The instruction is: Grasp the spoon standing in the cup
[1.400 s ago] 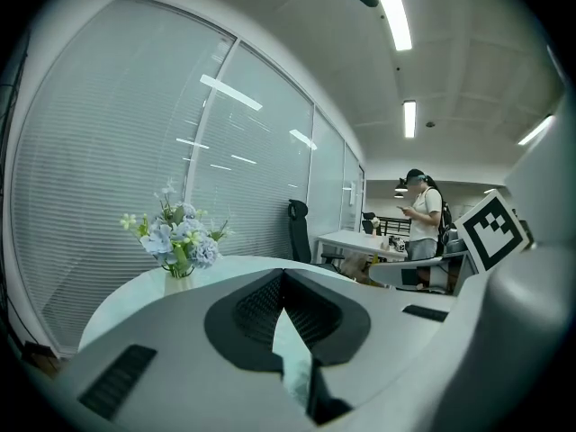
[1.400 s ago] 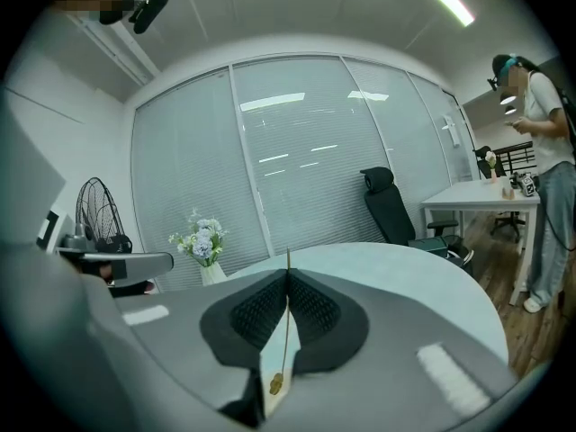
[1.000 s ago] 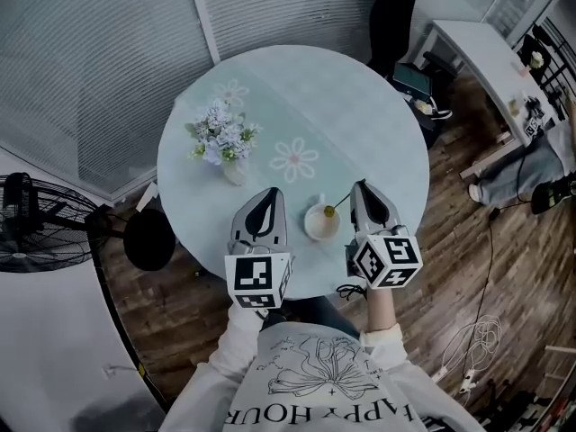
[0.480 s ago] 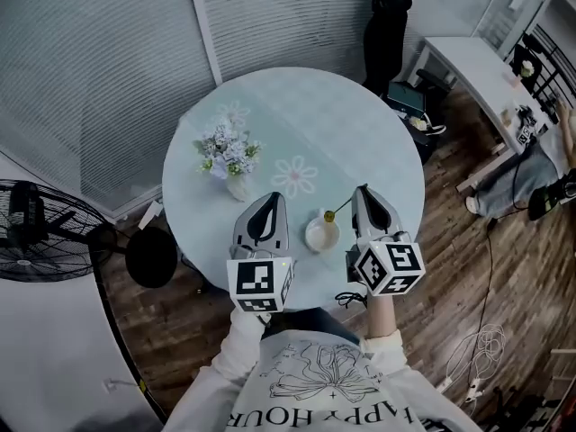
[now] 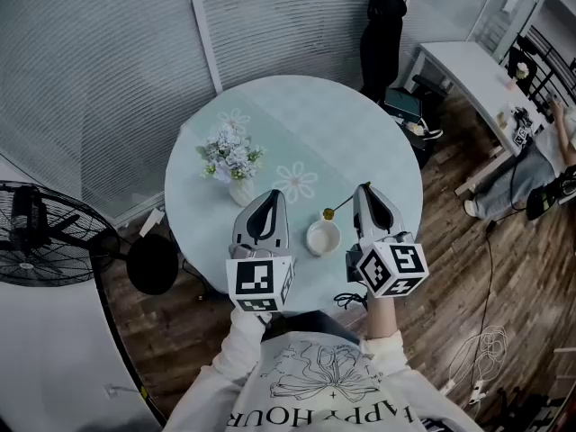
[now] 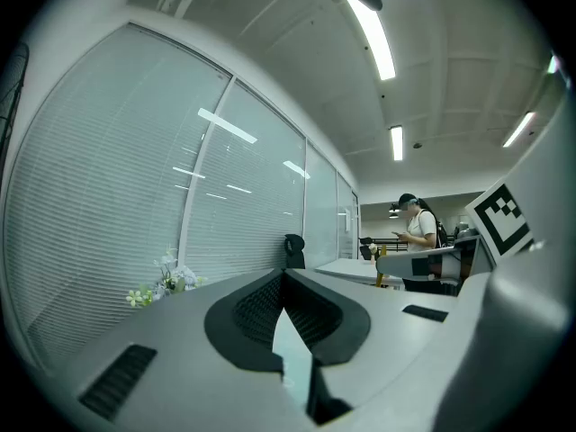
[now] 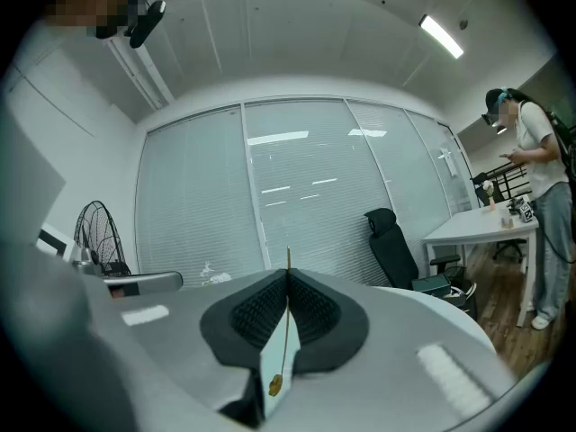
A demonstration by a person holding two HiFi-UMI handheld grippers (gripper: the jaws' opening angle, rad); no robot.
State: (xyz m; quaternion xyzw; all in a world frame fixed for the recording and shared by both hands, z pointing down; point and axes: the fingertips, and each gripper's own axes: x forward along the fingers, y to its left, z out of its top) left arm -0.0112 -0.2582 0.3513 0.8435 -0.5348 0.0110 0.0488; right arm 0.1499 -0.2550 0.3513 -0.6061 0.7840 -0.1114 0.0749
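A white cup (image 5: 323,238) stands on the round pale table (image 5: 297,115), between my two grippers. My right gripper (image 5: 363,190) is shut on the thin gold spoon (image 5: 329,213). The spoon's bowl hangs just beyond the cup's far rim, outside the cup. In the right gripper view the spoon (image 7: 280,349) runs along the closed jaws of the right gripper (image 7: 288,273), with its handle tip poking past them. My left gripper (image 5: 270,196) hovers left of the cup, shut on nothing. In the left gripper view the left gripper's (image 6: 284,277) jaws meet at their tips.
A vase of pale flowers (image 5: 229,162) stands on the table's left side. Around the table are a floor fan (image 5: 36,232), a dark round stool (image 5: 151,264), a black office chair (image 5: 382,25) and a white desk (image 5: 468,70). A person (image 5: 540,165) stands at right.
The spoon's bowl was at the cup's rim; now it is apart from the cup, carried by the right gripper. The head view has shifted a little. The left gripper stays put.
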